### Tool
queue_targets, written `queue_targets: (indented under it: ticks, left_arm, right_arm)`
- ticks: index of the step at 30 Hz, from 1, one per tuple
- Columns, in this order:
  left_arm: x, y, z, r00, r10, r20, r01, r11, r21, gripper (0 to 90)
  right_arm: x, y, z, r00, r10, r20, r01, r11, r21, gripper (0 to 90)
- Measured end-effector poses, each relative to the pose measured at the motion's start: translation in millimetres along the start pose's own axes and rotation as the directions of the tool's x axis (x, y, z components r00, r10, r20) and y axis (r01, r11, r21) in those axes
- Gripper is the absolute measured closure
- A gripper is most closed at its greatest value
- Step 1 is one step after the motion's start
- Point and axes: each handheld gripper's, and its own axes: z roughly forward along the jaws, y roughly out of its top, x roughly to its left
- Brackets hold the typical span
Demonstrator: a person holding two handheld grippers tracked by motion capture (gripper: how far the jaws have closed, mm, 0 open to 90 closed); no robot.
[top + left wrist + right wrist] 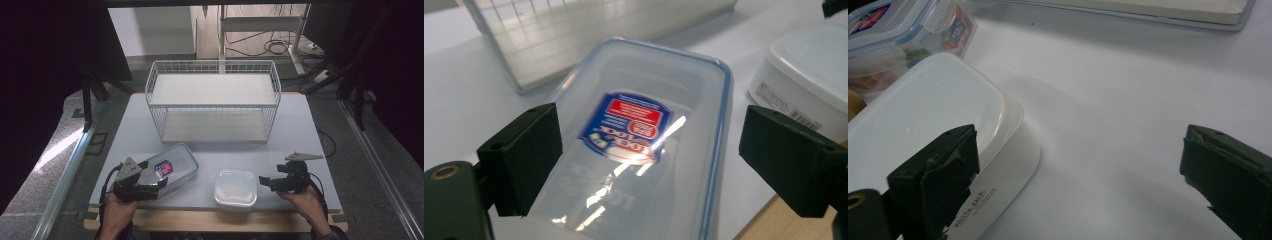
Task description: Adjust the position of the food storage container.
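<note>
Approach is the step we judge to be in hand: both of our grippers hang at the near edge of the table (pixel 300 125), each facing a lidded box, and neither has closed on anything. Our left gripper (pixel 649 160) has its jaws spread wide, and the clear box with the blue-rimmed lid (pixel 644 140) lies between and below them in the left gripper view, its red-and-blue label just ahead of the jaw line; the pads stand clear of its long sides, so nothing is held. In the high view that gripper (pixel 145 185) sits over the box's near end. Our right gripper (pixel 1078 175) is also wide open and empty. The white box (pixel 933 125) lies by its left jaw in the right gripper view, that jaw in front of the lid's corner, though we cannot tell whether it touches; the right jaw stands over bare table well apart from the box. In the high view the right gripper (pixel 267 182) points at the white box (pixel 236 189) from just beside it. Beyond both jaws stands the wire basket (pixel 214 100) with its two shelves, which we take to be where the boxes are to go. For the next move we judge that the left jaws need to sink until the pads bracket the clear box's sides and then close. The right gripper would first have to shift toward the white box to bring it between the jaws.
</note>
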Motion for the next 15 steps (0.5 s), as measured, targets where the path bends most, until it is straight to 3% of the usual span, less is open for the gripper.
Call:
queue_targets:
  ticks: [3,15]
  left_arm:
    - [-5.9,0.7,2.7,0.9994,0.034,-0.011,-0.034,0.9992,0.023,10.1]
    - [-4.8,-1.7,5.5,0.9998,0.020,0.003,-0.020,0.9997,0.012,8.9]
  right_arm:
    - [2.9,0.9,0.1,0.9999,-0.010,0.001,0.010,1.000,0.001,8.0]
    - [12.0,5.1,-4.7,0.9959,-0.084,0.033,0.085,0.996,-0.028,29.9]
